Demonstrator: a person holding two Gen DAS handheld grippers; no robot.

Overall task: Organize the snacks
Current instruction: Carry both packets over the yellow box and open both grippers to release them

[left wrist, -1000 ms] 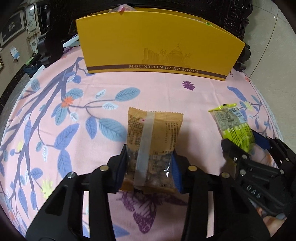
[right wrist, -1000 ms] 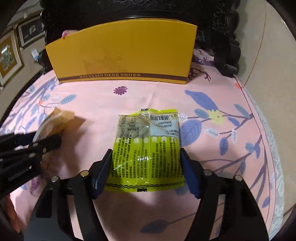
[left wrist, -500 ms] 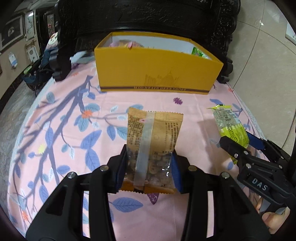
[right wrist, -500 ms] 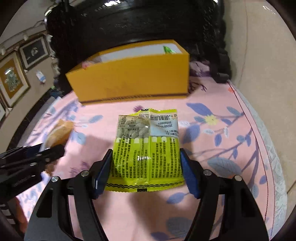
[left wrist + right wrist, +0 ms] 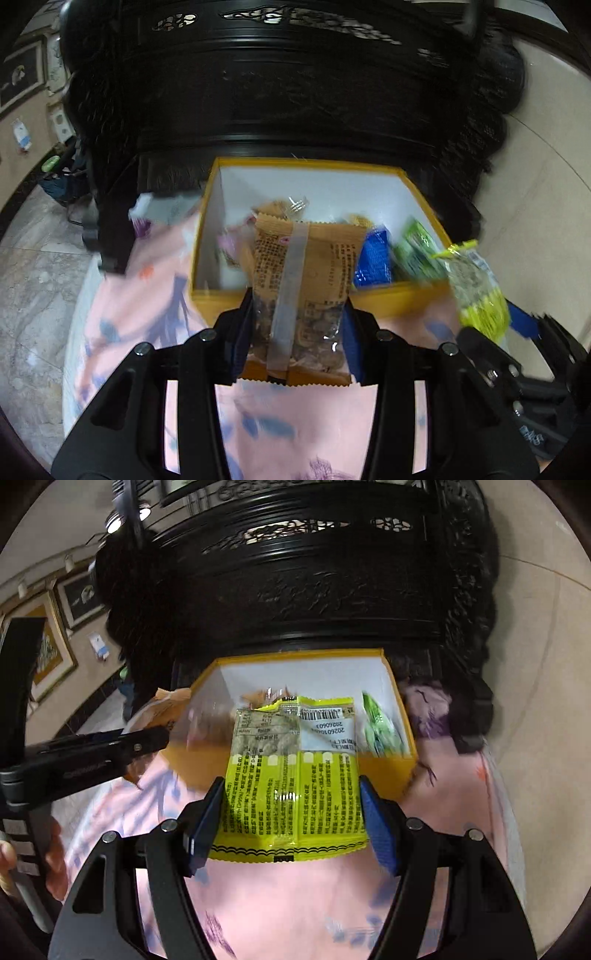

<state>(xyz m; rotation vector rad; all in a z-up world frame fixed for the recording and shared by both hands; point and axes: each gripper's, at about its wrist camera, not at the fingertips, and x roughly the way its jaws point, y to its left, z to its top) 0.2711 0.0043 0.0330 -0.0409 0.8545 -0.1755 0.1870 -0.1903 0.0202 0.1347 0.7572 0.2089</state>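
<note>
Brown packet (image 5: 301, 291) (lengthwise, top toward the box (image 5: 391, 295)) fills left tool (image 5: 295, 325).

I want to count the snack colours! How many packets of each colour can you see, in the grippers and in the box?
Brown packets: 2, one in the left gripper and one at the back of the yellow box.
Yellow packets: 1, in the right gripper.
Blue packets: 1, in the box.
Green packets: 1, in the box.
Total: 5 clearly seen; blur and the held packets may hide others.
</note>
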